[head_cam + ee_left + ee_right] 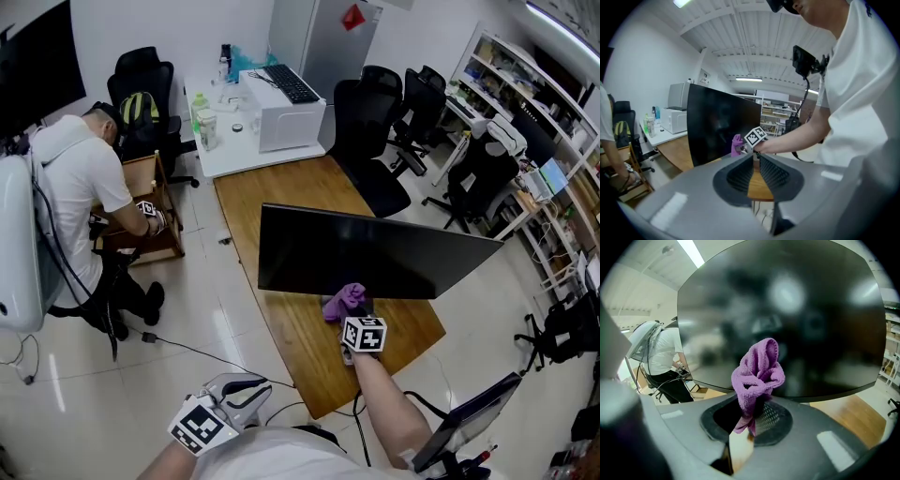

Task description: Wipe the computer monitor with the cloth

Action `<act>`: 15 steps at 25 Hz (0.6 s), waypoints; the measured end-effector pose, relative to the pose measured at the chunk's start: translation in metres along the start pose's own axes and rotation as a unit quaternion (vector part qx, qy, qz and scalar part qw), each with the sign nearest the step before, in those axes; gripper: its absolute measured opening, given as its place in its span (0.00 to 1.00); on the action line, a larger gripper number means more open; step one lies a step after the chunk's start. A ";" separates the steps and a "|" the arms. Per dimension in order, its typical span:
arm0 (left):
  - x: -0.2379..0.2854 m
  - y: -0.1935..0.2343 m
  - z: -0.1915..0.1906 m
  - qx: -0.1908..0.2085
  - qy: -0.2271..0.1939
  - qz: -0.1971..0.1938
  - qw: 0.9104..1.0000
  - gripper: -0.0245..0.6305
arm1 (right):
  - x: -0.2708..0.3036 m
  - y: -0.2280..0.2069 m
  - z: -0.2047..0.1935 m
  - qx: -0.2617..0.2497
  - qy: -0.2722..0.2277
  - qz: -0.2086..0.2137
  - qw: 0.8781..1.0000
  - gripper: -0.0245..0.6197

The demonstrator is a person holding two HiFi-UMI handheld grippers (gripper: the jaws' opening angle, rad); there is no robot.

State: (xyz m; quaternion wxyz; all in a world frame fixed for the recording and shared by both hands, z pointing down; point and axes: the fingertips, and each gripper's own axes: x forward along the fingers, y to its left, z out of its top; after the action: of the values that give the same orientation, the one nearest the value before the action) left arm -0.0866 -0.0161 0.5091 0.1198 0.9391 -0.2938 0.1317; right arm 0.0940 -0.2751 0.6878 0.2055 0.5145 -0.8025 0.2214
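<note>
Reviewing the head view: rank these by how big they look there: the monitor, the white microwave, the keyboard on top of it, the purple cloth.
1. monitor, clearly largest.
2. white microwave, though it stands farther from the camera.
3. keyboard and purple cloth: they look too alike to rank.

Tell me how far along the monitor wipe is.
Done: the cloth is picked up, pinched in the right tongs. In hand: it sits at the monitor's lower edge; contact is unclear. To do: wiping across the screen. The left tongs are shut and empty.
</note>
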 end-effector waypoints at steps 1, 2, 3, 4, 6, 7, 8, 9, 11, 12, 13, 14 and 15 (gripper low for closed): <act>-0.004 0.002 -0.002 -0.001 0.001 0.000 1.000 0.14 | 0.003 0.006 -0.001 -0.002 0.002 0.001 1.000 0.12; -0.007 0.004 -0.003 -0.002 0.003 -0.001 1.000 0.14 | 0.005 0.012 -0.002 -0.003 0.003 0.002 1.000 0.12; -0.011 0.006 -0.004 -0.002 0.005 -0.001 1.000 0.14 | 0.007 0.018 -0.002 -0.004 0.003 0.004 1.000 0.12; -0.013 0.008 -0.004 -0.001 0.003 0.000 1.000 0.14 | 0.009 0.023 -0.001 -0.005 0.004 0.006 1.000 0.12; -0.019 0.011 -0.005 -0.002 0.000 0.004 1.000 0.14 | 0.012 0.032 0.000 -0.007 0.005 0.010 1.000 0.12; -0.022 0.013 -0.005 -0.003 -0.001 0.007 1.000 0.14 | 0.013 0.037 0.000 -0.008 0.006 0.012 1.000 0.12; -0.026 0.015 -0.005 -0.004 -0.001 0.010 1.000 0.14 | 0.014 0.042 0.000 -0.009 0.007 0.015 1.000 0.12; -0.030 0.017 -0.006 -0.005 -0.001 0.013 1.000 0.14 | 0.015 0.048 -0.001 -0.009 0.009 0.017 1.000 0.12; -0.037 0.020 -0.009 -0.007 0.000 0.016 1.000 0.14 | 0.019 0.059 -0.003 -0.012 0.011 0.022 1.000 0.12; -0.040 0.021 -0.011 -0.008 0.000 0.018 1.000 0.14 | 0.021 0.065 -0.004 -0.013 0.012 0.025 1.000 0.12; -0.043 0.022 -0.012 -0.008 0.000 0.019 1.000 0.14 | 0.023 0.070 -0.004 -0.015 0.012 0.028 0.999 0.12; -0.046 0.023 -0.013 -0.009 0.000 0.020 1.000 0.14 | 0.024 0.076 -0.003 -0.017 0.013 0.031 0.999 0.12; -0.048 0.024 -0.013 -0.010 0.000 0.021 1.000 0.14 | 0.026 0.082 -0.003 -0.018 0.014 0.035 0.999 0.12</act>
State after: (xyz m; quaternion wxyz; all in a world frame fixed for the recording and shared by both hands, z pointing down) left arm -0.1411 -0.0066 0.5096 0.1258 0.9315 -0.3150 0.1309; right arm 0.0091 -0.2622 0.6929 0.2178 0.4795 -0.8209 0.2209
